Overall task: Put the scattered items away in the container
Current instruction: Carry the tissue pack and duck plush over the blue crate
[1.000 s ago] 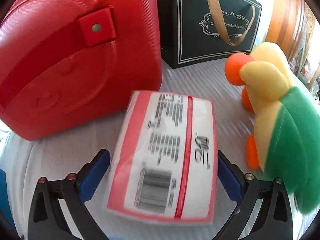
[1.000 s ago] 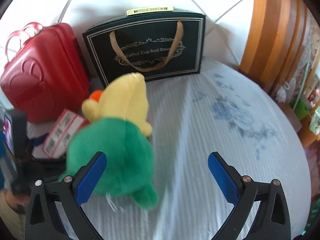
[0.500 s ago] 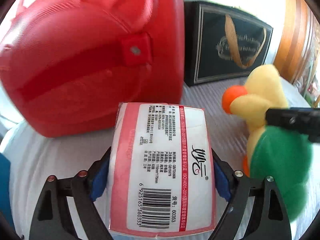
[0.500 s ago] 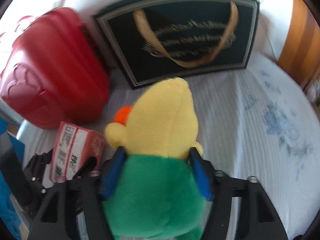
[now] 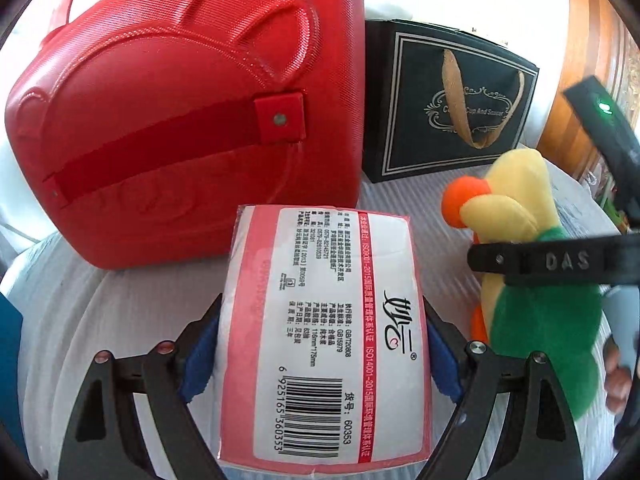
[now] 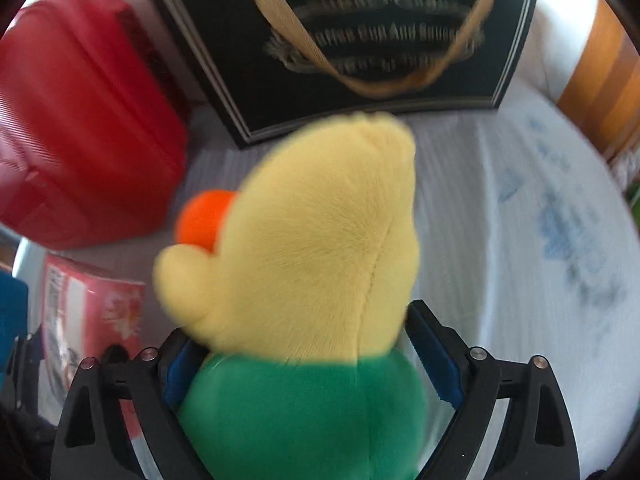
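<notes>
My left gripper (image 5: 320, 348) is shut on a pink and white tissue pack (image 5: 324, 332), held in front of a closed red case (image 5: 180, 120). My right gripper (image 6: 312, 364) is shut on a plush duck (image 6: 316, 248) with a yellow head, orange beak and green body. The duck (image 5: 532, 280) also shows at the right of the left wrist view, with the right gripper's black finger (image 5: 560, 262) across it. The tissue pack (image 6: 92, 320) shows at the lower left of the right wrist view.
A dark gift bag (image 5: 452, 108) with a gold ribbon handle stands behind, next to the red case (image 6: 80, 120). It also fills the top of the right wrist view (image 6: 360, 40). All sit on a white ribbed cloth (image 6: 520, 240) with blue print. A wooden post (image 5: 580, 60) stands at right.
Both grippers closed: the left on the tissue pack, the right on the duck. Both have since moved closer to the red case and the gift bag.
</notes>
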### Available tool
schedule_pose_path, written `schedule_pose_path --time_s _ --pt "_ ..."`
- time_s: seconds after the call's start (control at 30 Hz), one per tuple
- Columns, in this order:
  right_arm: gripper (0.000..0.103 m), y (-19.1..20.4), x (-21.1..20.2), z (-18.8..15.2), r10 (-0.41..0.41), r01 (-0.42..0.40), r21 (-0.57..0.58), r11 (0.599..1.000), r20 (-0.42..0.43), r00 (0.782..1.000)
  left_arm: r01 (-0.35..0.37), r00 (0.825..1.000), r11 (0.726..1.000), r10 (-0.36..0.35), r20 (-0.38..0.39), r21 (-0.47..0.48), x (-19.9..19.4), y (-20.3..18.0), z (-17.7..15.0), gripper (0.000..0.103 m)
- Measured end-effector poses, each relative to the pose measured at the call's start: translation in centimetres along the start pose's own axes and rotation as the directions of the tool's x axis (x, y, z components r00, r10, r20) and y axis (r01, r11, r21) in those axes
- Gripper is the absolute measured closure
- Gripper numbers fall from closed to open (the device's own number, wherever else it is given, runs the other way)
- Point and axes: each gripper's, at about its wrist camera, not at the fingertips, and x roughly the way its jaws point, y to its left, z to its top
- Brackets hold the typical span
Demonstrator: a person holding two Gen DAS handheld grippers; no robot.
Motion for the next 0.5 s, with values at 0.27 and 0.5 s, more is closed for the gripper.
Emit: schedule_pose_path --time_s 0.27,0.5 --pt "0.032 1.5 -7.1 -2.2 0.066 -0.053 -0.079 0.995 0.159 0.985 -0.026 0.998 0.999 0.027 0.048 -0.027 -5.6 0.7 0.2 0.016" --pt "0.032 6.0 -18.2 -6.1 0.147 -0.083 -0.213 0.974 0.308 0.94 -0.091 0.983 0.993 0.103 0.151 -0.08 -17.9 3.0 -0.8 0.016"
